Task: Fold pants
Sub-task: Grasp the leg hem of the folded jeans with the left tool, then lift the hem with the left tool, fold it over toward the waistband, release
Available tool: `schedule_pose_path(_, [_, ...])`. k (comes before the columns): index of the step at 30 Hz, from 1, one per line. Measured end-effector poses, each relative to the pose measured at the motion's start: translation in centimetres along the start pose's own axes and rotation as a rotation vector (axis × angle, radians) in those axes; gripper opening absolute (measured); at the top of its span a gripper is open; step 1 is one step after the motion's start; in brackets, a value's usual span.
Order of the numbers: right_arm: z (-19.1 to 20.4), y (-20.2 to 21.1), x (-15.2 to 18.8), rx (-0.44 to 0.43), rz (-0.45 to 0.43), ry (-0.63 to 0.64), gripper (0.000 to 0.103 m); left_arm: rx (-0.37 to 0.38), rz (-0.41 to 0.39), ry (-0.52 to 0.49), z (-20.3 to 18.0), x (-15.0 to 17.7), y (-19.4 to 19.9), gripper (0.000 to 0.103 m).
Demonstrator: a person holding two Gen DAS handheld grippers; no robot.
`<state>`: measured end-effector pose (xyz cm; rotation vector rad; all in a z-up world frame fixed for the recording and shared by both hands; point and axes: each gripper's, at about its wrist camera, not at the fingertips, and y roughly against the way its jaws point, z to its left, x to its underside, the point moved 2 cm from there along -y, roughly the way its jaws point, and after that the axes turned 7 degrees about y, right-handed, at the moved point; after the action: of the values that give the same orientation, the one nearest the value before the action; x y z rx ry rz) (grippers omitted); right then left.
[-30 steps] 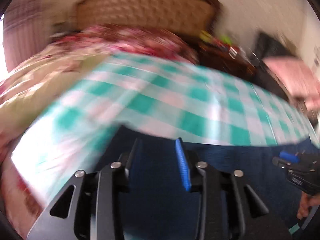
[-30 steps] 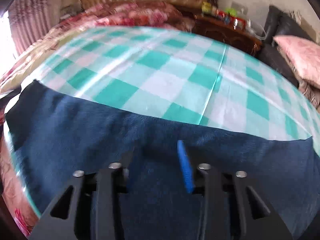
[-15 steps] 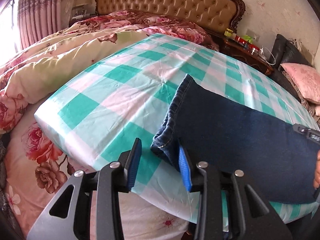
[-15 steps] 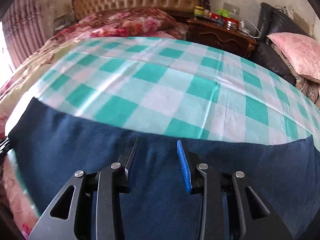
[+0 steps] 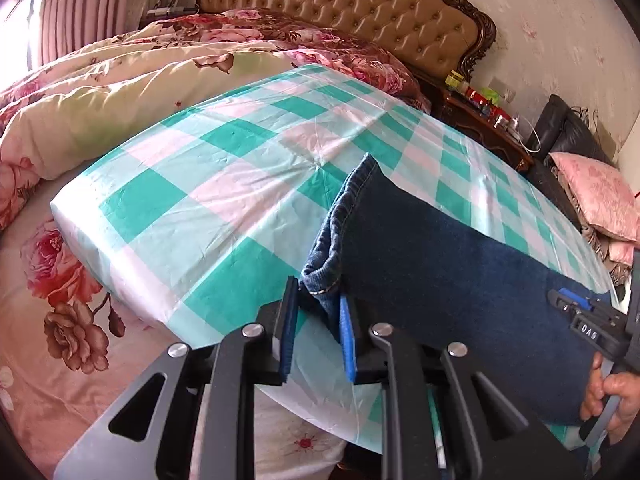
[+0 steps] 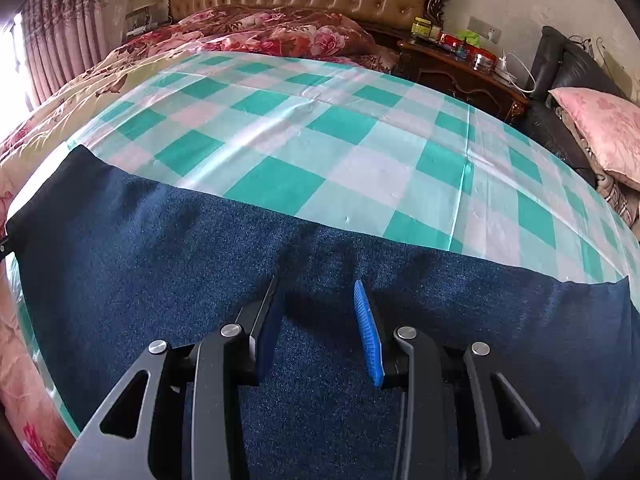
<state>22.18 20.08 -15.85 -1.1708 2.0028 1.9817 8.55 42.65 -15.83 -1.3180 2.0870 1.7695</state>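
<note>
Dark blue denim pants (image 5: 440, 264) lie stretched along the near edge of a bed covered by a green and white checked sheet (image 5: 200, 184). My left gripper (image 5: 318, 308) is at the leg end, its jaws closing, with the stitched hem corner filling the gap between both blue pads. In the right wrist view the pants (image 6: 160, 260) span the whole width. My right gripper (image 6: 316, 292) hovers over the middle of the denim, open, with no fabric pinched. It also shows at the right edge of the left wrist view, right gripper (image 5: 560, 300), held by a hand (image 5: 612, 396).
A floral quilt (image 5: 100, 92) is bunched at the left and far side of the bed, under a tufted headboard (image 5: 340, 4). A dark wooden nightstand (image 5: 480, 116) with small items and a pink pillow (image 5: 596, 188) on a dark seat stand at the right.
My left gripper went from over the middle of the denim to the leg's hem, and its jaws narrowed around the hem corner. The right gripper drifted slightly over the pants, still open.
</note>
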Motion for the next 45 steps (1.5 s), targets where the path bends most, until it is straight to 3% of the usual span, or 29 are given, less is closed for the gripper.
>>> schedule_pose_path(6, [-0.8,0.3,-0.1,-0.045,0.01,-0.037,0.036,-0.013,-0.019,-0.009,-0.9,-0.6,1.3,0.019])
schedule_pose_path(9, [-3.3,1.8,0.4,-0.076,0.004,-0.118,0.054,-0.037,-0.045,-0.043,-2.3,-1.3,2.8,0.019])
schedule_pose_path(12, [-7.2,3.5,1.8,-0.089,0.013,-0.215,0.055,-0.106,-0.099,-0.153,-5.5,-1.9,4.9,0.019])
schedule_pose_path(17, [-14.0,5.8,5.6,-0.149,0.026,-0.385,0.055,-0.229,-0.238,-0.461,-15.9,-1.1,9.3,0.019])
schedule_pose_path(21, [-19.6,8.0,9.3,-0.164,0.021,-0.522,0.056,-0.23,-0.354,-0.773,-27.7,4.8,11.5,0.019])
schedule_pose_path(24, [-23.0,9.1,12.2,-0.165,0.022,-0.605,0.057,-0.16,-0.404,-1.035,-36.3,15.0,10.4,0.019])
schedule_pose_path(28, [-25.9,9.3,15.7,-0.166,0.054,-0.671,0.057,-0.101,-0.34,-1.273,-40.1,27.0,6.1,0.024])
schedule_pose_path(30, [-26.5,9.3,16.8,-0.173,0.063,-0.681,0.057,-0.133,-0.335,-1.332,-40.1,29.8,4.7,0.034])
schedule_pose_path(31, [-26.7,9.4,17.2,-0.181,0.065,-0.681,0.057,-0.147,-0.36,-1.345,-39.8,30.6,4.6,0.034])
schedule_pose_path(33, [-26.9,9.5,17.7,-0.207,0.064,-0.685,0.057,-0.139,-0.372,-1.296,-39.4,30.2,5.3,0.052])
schedule_pose_path(35, [-26.7,9.4,17.6,-0.244,0.067,-0.691,0.057,-0.139,-0.364,-1.269,-39.3,29.5,5.3,0.056])
schedule_pose_path(37, [-26.0,9.1,16.9,-0.303,0.073,-0.685,0.057,-0.106,-0.305,-1.245,-39.2,28.6,4.7,0.055])
schedule_pose_path(38, [-25.6,9.0,16.6,-0.318,0.081,-0.675,0.057,-0.068,-0.272,-1.235,-39.1,28.2,4.3,0.05])
schedule_pose_path(41, [-23.9,8.5,14.3,-0.364,0.111,-0.627,0.057,-0.028,-0.219,-1.225,-38.9,27.9,3.8,0.017])
schedule_pose_path(45, [-22.2,7.8,12.2,-0.481,0.165,-0.611,0.058,0.045,-0.232,-1.119,-38.0,25.8,5.1,0.016])
